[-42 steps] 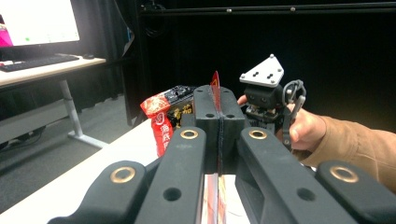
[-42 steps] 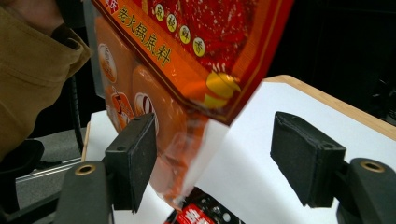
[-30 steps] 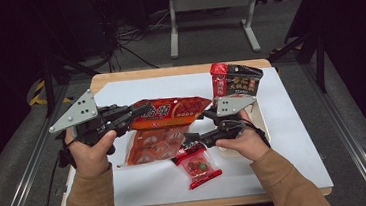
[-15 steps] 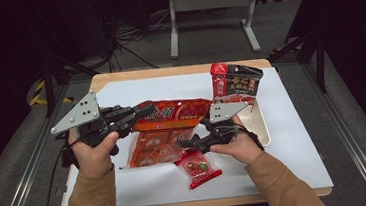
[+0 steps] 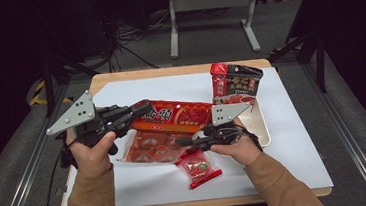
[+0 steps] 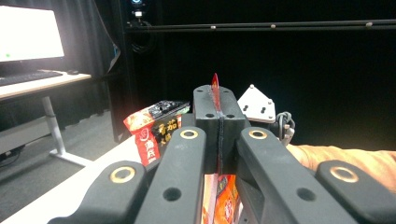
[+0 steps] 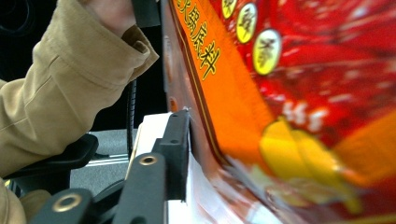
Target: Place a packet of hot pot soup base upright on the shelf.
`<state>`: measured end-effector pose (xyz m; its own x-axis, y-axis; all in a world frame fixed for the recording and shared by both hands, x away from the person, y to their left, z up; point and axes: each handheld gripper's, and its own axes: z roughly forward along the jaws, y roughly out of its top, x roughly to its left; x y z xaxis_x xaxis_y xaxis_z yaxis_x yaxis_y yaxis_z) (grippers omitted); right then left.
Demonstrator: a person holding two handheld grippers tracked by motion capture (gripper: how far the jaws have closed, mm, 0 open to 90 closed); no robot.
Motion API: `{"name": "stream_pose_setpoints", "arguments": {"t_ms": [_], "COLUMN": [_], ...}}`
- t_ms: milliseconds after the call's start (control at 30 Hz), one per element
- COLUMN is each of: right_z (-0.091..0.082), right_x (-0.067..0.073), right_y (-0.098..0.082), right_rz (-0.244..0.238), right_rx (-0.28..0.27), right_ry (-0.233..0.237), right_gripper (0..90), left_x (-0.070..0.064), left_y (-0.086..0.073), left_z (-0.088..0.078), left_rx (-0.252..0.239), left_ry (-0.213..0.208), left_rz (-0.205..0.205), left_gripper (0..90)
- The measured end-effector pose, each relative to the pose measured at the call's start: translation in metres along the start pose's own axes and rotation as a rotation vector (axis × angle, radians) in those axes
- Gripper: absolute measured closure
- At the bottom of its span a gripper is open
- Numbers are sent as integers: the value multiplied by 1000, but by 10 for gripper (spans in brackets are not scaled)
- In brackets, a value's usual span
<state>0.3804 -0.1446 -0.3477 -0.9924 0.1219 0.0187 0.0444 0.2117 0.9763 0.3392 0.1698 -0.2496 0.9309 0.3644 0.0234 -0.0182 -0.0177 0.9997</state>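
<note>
Both tongs pinch the red bag (image 5: 182, 114): left tongs (image 5: 144, 108) top edge, right tongs (image 5: 182, 141) just closing lower

The large red snack bag (image 7: 289, 93) carries yellow Chinese characters running down an orange band along its edge in the right gripper view; they are tilted and partly blurred, and the last two look like 底料, though the reading is not sure. Above them on the same bag sit small oval yellow badges, each with a single character too soft to make out. In the high view the bag (image 5: 177, 114) shows large pale characters on its red face, too small to read. The dark standing pouch (image 6: 156, 128) bears yellow characters that look like 番茄 in the left gripper view, and a white mark on its red corner that cannot be read.
</note>
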Motion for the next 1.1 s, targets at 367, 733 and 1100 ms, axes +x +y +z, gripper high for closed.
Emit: {"name": "stream_pose_setpoints", "arguments": {"t_ms": [367, 733, 1100], "right_z": [-11, -27, -44], "right_x": [6, 9, 6], "right_y": [14, 30, 46], "right_rz": [-13, -6, -9], "right_rx": [39, 91, 134], "right_ry": [-6, -27, -62], "right_gripper": [701, 702, 703], "left_x": [5, 7, 7], "left_y": [-3, -4, -5], "left_z": [-1, -1, 0], "left_rx": [-23, -36, 0], "left_ry": [20, 11, 71], "left_rz": [-4, -25, -20], "left_gripper": [898, 888, 597]}}
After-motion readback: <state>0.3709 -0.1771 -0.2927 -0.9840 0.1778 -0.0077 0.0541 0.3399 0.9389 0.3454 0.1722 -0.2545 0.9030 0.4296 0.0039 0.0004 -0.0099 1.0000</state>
